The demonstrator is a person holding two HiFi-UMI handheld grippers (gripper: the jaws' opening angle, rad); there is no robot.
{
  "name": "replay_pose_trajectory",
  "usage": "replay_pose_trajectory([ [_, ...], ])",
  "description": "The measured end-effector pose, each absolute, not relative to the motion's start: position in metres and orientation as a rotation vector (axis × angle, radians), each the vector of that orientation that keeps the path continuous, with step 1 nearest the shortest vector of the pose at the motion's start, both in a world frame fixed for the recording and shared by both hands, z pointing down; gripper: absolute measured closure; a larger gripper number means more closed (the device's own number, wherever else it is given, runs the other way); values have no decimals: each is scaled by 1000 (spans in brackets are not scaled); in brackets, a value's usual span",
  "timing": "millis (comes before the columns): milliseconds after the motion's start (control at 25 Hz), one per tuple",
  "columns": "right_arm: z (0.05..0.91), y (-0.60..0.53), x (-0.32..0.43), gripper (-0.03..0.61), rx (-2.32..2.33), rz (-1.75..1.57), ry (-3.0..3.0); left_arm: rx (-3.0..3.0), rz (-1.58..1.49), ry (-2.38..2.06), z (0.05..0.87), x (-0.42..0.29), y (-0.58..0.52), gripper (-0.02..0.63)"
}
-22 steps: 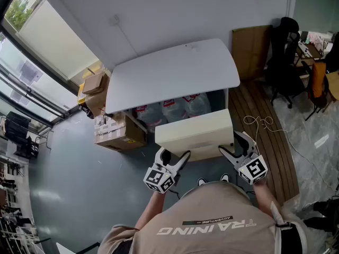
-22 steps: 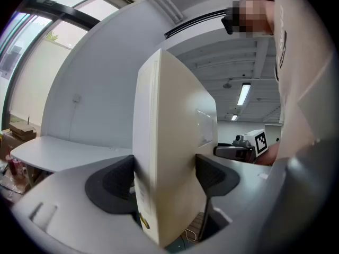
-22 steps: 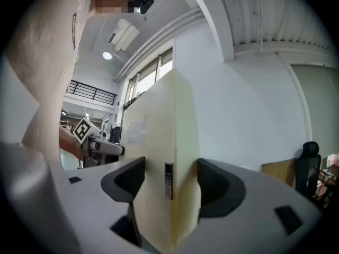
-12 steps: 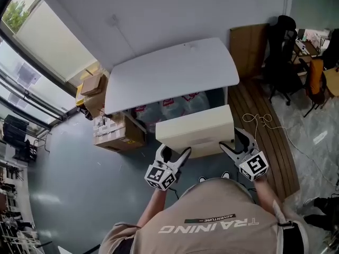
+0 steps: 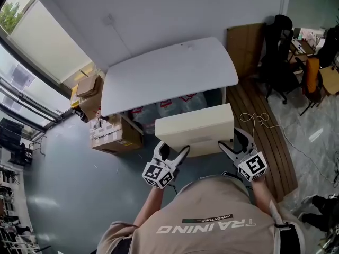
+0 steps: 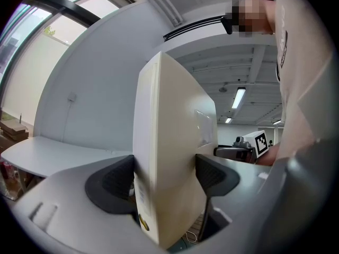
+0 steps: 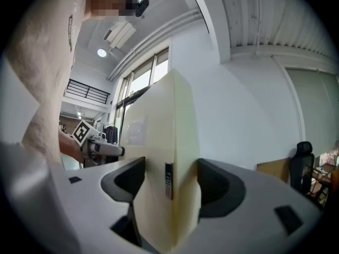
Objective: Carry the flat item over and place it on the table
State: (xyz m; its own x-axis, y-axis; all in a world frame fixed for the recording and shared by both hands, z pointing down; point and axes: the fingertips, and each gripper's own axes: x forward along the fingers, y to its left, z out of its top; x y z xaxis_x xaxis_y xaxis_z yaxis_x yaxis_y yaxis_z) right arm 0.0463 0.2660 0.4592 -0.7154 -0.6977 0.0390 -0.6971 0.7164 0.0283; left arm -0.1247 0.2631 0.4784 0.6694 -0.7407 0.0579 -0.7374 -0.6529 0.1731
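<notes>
A flat cream box (image 5: 195,130) hangs level in front of the person, just short of the white table (image 5: 167,73). My left gripper (image 5: 169,156) is shut on the box's near left end, my right gripper (image 5: 231,144) on its near right end. In the left gripper view the box (image 6: 164,168) fills the gap of the left gripper (image 6: 165,180), both dark pads pressed to its faces. In the right gripper view the box (image 7: 159,173) stands edge-on inside the right gripper (image 7: 170,182), gripped the same way. The table top (image 6: 47,157) shows at the left.
Cardboard boxes (image 5: 108,134) are stacked on the floor left of the table, and bagged items (image 5: 169,106) lie under it. A brown board (image 5: 244,46) leans at the wall, with black office chairs (image 5: 280,57) to the right. A cable (image 5: 259,123) trails over the wooden floor strip.
The table and boxes have drifted slightly left and up in the head view as the person moves with the box. Both grips are unchanged.
</notes>
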Motion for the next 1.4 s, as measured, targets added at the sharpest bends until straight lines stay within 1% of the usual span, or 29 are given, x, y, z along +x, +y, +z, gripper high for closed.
replay_pose_trajectory([
  [280, 464, 250, 32, 301, 1196, 25, -2856, 2692, -35, -1169, 485, -139, 244, 268],
  [560, 480, 213, 39, 301, 1183, 124, -2864, 2644, -9, -1184, 498, -133, 210, 268],
  [1080, 479, 92, 85, 301, 1096, 120, -2916, 2607, 20, -1266, 496, -87, 100, 268],
  [1400, 488, 41, 117, 301, 1072, 162, -2939, 2563, 29, -1304, 503, -56, 54, 268],
])
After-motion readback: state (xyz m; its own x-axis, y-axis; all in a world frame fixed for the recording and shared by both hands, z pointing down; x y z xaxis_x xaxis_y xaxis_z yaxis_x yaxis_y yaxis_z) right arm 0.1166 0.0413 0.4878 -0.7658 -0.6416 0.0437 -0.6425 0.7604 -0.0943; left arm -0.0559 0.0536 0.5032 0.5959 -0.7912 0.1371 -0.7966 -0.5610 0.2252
